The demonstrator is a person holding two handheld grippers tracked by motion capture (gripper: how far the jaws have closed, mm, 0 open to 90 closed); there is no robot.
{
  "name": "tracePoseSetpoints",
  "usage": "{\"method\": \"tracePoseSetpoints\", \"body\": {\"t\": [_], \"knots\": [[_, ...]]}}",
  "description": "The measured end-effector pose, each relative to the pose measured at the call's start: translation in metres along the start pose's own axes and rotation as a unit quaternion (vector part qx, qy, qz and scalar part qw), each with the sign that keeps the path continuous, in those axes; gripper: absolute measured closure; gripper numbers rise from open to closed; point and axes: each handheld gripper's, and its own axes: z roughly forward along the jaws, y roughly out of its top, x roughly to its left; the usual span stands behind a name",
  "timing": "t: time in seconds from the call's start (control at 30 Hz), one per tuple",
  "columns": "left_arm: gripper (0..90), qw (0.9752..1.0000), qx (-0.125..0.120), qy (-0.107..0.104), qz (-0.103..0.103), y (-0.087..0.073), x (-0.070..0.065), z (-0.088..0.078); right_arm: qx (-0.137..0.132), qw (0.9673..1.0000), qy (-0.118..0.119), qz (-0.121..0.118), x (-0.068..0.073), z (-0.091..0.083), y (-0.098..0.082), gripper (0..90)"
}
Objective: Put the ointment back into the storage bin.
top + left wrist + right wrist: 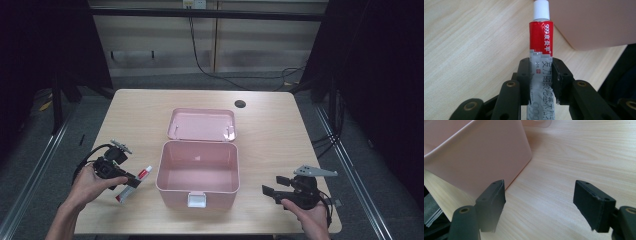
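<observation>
Dark curtains close off both sides of the room, and under them the pale wooden counter [140, 107] carries one big thing: a pink box [198, 172] standing open in the middle, its lid [201, 124] thrown back flat behind it and a white latch [196, 200] on the near wall. From where I stand the box looks bare inside, so my guess is the tube is headed there. To the box's left, the left gripper [131, 181] has its jaws pinched on a red and silver ointment tube [541, 60], gripping the flat silver tail end while the red part and the white cap [541, 10] stick out ahead, close to the box's outer wall. That grip is what worries me: a soft, flattened tail can slide or fold between the pads, and with so much of the tube hanging free the cap end may droop or swing. If it is carried across too low, the cap could catch on the box's left rim and twist the tube loose, dropping it outside. The right gripper [272, 185] hovers just off the box's right front corner with its jaws spread wide and nothing between them; a careless nudge there could shove the light box sideways.
</observation>
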Motion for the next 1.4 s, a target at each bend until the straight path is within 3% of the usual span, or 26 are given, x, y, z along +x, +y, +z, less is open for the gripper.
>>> {"method": "tracePoseSetpoints", "body": {"t": [0.27, 0.57, 0.97, 1.07, 1.33, 1.4], "knots": [[70.8, 1.0000, -0.004, -0.005, 0.006, -0.003, -0.004, -0.011, 0.000, 1.0000, -0.002, 0.001, 0.000, 0.000, 0.000, 25.7], [70.8, 0.9994, -0.005, -0.001, 0.033, -0.004, -0.015, -0.034, 0.000, 1.0000, -0.001, -0.002, 0.000, 0.001, 0.000, 25.3], [70.8, 0.9969, 0.030, 0.019, 0.071, 0.008, -0.028, -0.049, 0.003, 1.0000, -0.001, 0.000, 0.000, 0.001, 0.000, 25.0], [70.9, 0.9950, 0.038, 0.037, 0.085, 0.012, -0.033, -0.054, 0.004, 1.0000, -0.001, 0.001, 0.000, 0.001, 0.000, 24.9], [70.8, 0.9947, 0.045, 0.038, 0.084, 0.018, -0.037, -0.063, 0.004, 1.0000, -0.001, 0.001, 0.000, 0.001, 0.000, 24.7], [70.8, 0.9931, 0.061, 0.035, 0.094, 0.021, -0.039, -0.065, 0.004, 1.0000, -0.001, 0.000, 0.000, 0.002, 0.000, 24.7]]}}
